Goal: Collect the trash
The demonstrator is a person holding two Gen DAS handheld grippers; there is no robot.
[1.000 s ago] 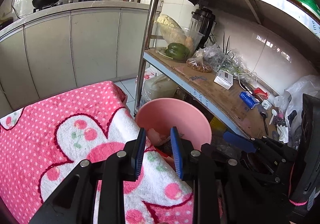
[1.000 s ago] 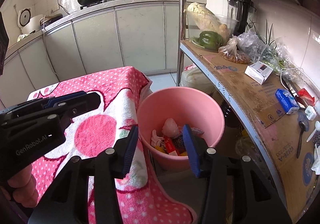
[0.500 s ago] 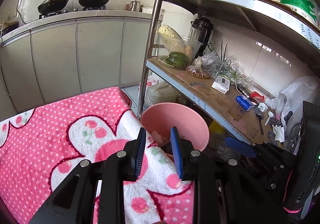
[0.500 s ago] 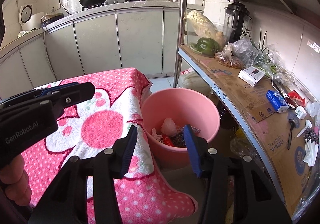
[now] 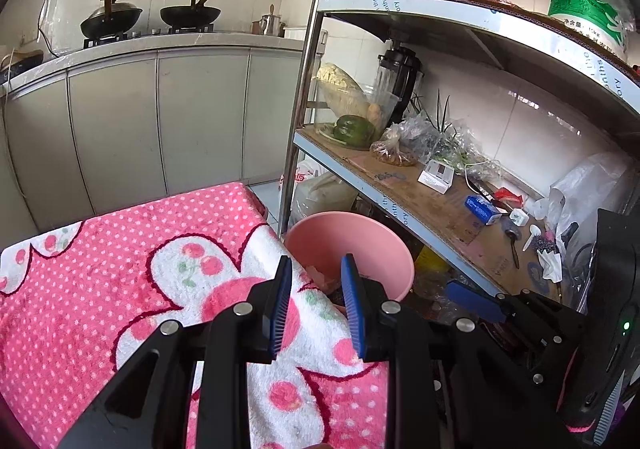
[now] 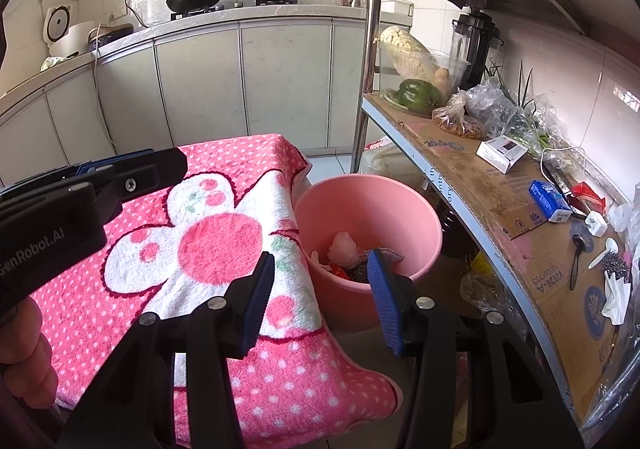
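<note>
A pink bucket (image 5: 352,233) (image 6: 384,213) stands on the floor between the towel-covered table and the metal rack. Inside it lies trash: a pale pink crumpled lump (image 6: 343,245), a red wrapper and something dark. In the left wrist view my left gripper (image 5: 316,269) hovers over the towel's right edge, just short of the bucket, open with nothing between its blue pads. My right gripper (image 6: 320,261) is open and empty too, held above the towel edge and the bucket's near rim. The two grippers are side by side, the left gripper's body (image 6: 80,201) beside the right.
A pink polka-dot towel (image 5: 120,269) (image 6: 220,241) covers the table at left. The metal rack's shelf (image 6: 500,201) at right holds a green pepper (image 6: 416,93), a blender, bags, small boxes and spoons. Grey cabinets and a counter with two woks (image 5: 190,13) stand behind. A hand (image 6: 28,361) grips the left tool.
Both grippers have drawn back and slightly up from the bucket, which now looks smaller and farther. Their jaws stand as before, with nothing taken or dropped.
</note>
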